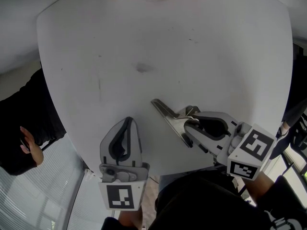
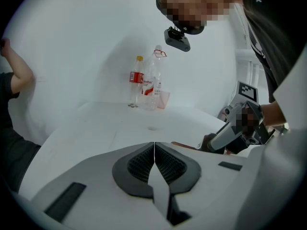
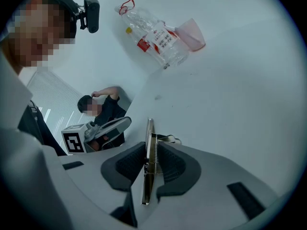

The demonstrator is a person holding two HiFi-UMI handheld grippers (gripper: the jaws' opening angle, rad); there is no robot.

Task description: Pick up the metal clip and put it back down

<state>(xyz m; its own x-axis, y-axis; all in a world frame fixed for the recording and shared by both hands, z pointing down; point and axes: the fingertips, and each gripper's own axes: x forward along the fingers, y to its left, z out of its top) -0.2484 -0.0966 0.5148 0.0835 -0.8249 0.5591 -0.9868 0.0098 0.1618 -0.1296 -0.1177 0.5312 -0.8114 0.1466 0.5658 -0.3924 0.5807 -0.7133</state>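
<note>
From the head view, the left tool (image 1: 127,124) hangs over the near edge of the white surface (image 1: 144,42), and the right tool (image 1: 191,123) beside it holds the metal clip (image 1: 165,111). In the left gripper view, that tool's jaws meet with nothing between them. In the right gripper view, the pads press on the clip's sides and hold it edge-on.

A white table (image 1: 201,51) with a rounded edge carries little. At its far side stand a clear bottle (image 2: 152,85) and a smaller yellow-capped bottle (image 2: 137,80), both red-labelled, with a pink cup (image 2: 164,99) just beside them. A grey smudge (image 1: 144,68) marks the middle. Near the front edge a metal clip (image 1: 168,113) is over the top; whether it touches is unclear.
</note>
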